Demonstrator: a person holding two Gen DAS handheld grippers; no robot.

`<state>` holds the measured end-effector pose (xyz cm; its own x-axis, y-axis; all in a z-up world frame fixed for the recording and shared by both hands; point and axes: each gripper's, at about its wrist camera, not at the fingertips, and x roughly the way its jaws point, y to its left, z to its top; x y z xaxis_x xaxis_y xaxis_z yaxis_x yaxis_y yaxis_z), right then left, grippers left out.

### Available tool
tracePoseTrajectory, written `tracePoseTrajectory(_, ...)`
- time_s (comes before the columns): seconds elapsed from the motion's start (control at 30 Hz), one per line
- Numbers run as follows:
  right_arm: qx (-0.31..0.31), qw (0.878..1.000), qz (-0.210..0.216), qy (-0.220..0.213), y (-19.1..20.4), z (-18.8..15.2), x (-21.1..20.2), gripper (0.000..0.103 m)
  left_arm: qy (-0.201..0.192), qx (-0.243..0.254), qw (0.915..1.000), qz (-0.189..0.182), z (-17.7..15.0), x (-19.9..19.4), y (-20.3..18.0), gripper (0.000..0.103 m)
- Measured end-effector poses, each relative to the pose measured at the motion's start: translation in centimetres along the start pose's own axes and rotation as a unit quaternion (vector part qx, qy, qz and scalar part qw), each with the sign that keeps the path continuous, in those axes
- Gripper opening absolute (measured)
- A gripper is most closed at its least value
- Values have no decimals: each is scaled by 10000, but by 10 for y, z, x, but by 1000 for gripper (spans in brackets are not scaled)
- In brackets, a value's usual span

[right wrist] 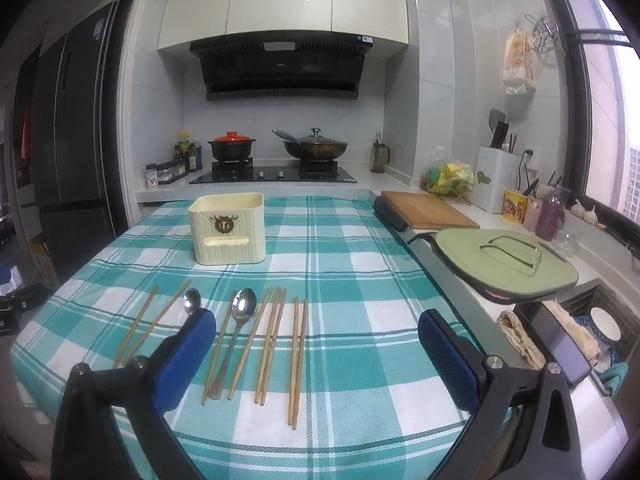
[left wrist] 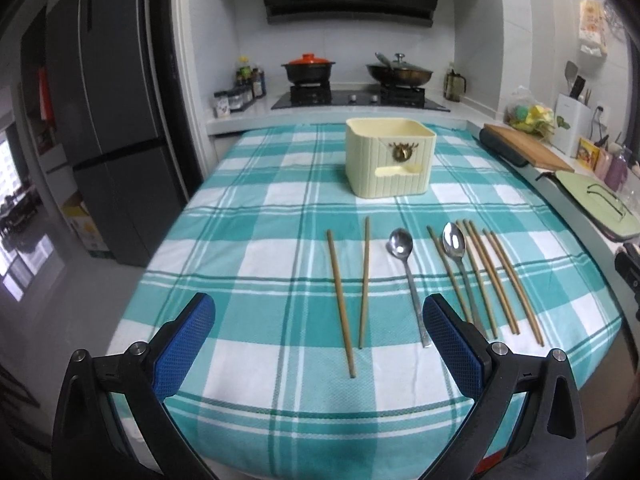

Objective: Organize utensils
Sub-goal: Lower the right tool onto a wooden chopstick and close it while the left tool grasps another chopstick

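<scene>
The utensils lie in a loose row on the checked cloth (left wrist: 248,264) of the desk, all with their long axes running away from the jaws toward the cream holder box (left wrist: 390,160), which stands upright farther back, well apart from the row and beyond every utensil. Seen along the left gripper (left wrist: 319,330), the pair of separate chopsticks (left wrist: 352,292) lies almost midway between its jaws, slightly splayed, with near ends just ahead of the fingertips; the smaller spoon (left wrist: 406,276) runs bowl-forward just inside the right-hand jaw, and the larger spoon (left wrist: 456,248) with the bundle of chopsticks (left wrist: 496,280) sits beyond that jaw, out to the side. Seen along the right gripper (right wrist: 317,336), the grouped chopsticks (right wrist: 280,336) and the large spoon (right wrist: 236,332) lie between its jaws, toward the left-hand jaw, while the separate pair (right wrist: 148,328) falls outside that jaw. So my reading is that the left gripper is the nearer one for the lone pair and the small spoon, the right for the bundle. Both grippers have their jaws spread wide with nothing between the blue pads, and both hover short of the utensils. Since each piece points lengthwise away, I judge a grip would need to close across a shaft rather than along it.
</scene>
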<state>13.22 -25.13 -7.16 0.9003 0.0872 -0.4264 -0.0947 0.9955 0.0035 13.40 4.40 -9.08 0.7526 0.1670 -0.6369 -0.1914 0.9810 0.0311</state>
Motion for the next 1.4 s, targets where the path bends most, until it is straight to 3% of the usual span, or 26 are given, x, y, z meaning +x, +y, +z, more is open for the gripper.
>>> tracePoseTrajectory(0.13, 201, 9968, 207, 747, -23, -14, 56, 99, 277, 23, 9995, -117, 8, 44, 13, 103)
tracePoseTrajectory(0.2, 280, 9913, 373, 1229, -31, -22, 88, 80, 385, -14, 9992, -134, 14, 64, 18, 103)
tracePoseTrajectory(0.23, 314, 9876, 454, 1470, -33, -26, 104, 60, 454, -31, 9988, -157, 17, 75, 20, 103)
tracePoseTrajectory(0.27, 354, 9830, 524, 1726, -34, -30, 120, 52, 544, -44, 9984, -176, 20, 86, 22, 103)
tracePoseTrajectory(0.47, 335, 9624, 1075, 2472, -20, -46, 185, 26, 1104, -62, 9935, -272, 21, 139, 24, 103)
tracePoseTrajectory(0.6, 174, 9541, 1122, 2773, -8, -49, 213, 18, 1365, -50, 9904, -190, 15, 160, 26, 103)
tracePoseTrajectory(0.93, -38, 9394, 1234, 3197, -2, -43, 232, 16, 1611, -275, 9862, -260, 18, 181, 35, 103)
tracePoseTrajectory(1.07, -574, 9402, 1058, 3188, 11, -44, 233, 14, 1659, -233, 9854, -317, 24, 189, 33, 103)
tracePoseTrajectory(1.23, -884, 9353, 923, 3299, 19, -38, 244, 13, 2025, -438, 9768, -536, 34, 214, 35, 103)
tracePoseTrajectory(1.4, -1088, 9320, 939, 3326, 21, -37, 247, 15, 2191, -142, 9748, -384, 41, 238, 25, 101)
